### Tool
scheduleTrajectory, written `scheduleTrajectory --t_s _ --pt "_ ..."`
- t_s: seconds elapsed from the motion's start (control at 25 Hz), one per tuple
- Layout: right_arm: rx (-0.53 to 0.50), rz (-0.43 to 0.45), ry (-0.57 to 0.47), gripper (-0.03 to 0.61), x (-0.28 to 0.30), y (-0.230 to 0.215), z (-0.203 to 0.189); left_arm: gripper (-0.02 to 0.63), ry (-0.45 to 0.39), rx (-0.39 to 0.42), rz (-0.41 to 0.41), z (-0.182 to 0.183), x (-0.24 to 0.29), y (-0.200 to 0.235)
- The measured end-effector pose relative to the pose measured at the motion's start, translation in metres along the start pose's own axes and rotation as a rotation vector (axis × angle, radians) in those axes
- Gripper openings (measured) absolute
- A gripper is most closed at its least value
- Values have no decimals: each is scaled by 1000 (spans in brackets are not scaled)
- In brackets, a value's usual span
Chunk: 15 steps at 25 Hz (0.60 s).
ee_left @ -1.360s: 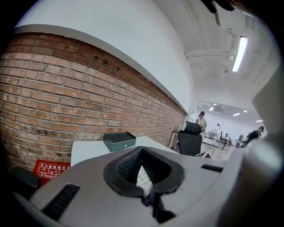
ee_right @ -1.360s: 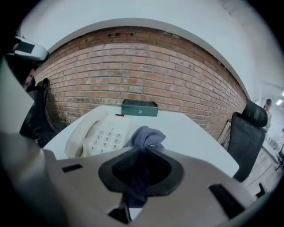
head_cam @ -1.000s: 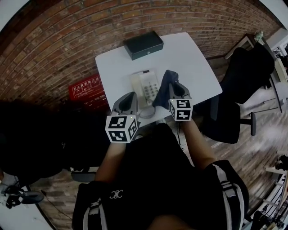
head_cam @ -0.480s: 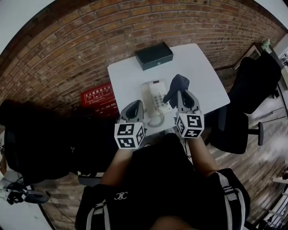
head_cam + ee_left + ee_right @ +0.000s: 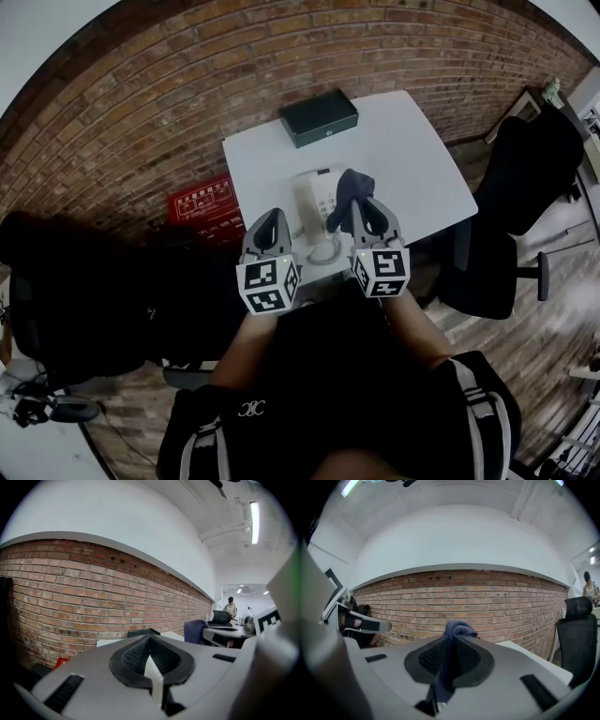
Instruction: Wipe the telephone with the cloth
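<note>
A white desk telephone lies on the white table, with its coiled cord at the near edge. My right gripper is shut on a dark blue cloth, which hangs over the telephone's right side. In the right gripper view the cloth sticks up between the closed pads. My left gripper hovers just left of the telephone at the table's near edge. Its jaws are shut, with only a thin white strip between them.
A black box sits at the table's far edge against the brick wall. A red crate stands on the floor to the left of the table. A black office chair stands to the right.
My right gripper has carried the cloth left and onto the telephone's right side. The left gripper has drawn back slightly toward me.
</note>
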State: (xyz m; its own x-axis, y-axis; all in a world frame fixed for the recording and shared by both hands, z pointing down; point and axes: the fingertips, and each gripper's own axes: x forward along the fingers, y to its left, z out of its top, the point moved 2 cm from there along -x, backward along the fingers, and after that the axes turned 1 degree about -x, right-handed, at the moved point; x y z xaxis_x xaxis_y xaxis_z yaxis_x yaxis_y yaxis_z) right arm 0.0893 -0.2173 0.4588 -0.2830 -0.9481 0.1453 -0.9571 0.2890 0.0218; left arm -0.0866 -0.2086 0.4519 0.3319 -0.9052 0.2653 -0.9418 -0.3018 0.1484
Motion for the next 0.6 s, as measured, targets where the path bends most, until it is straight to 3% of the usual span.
scheduleTrajectory --t_s 0.6 --pt "3 7 -9 26 -1 1 3 -8 -71 66 24 10 -11 -2"
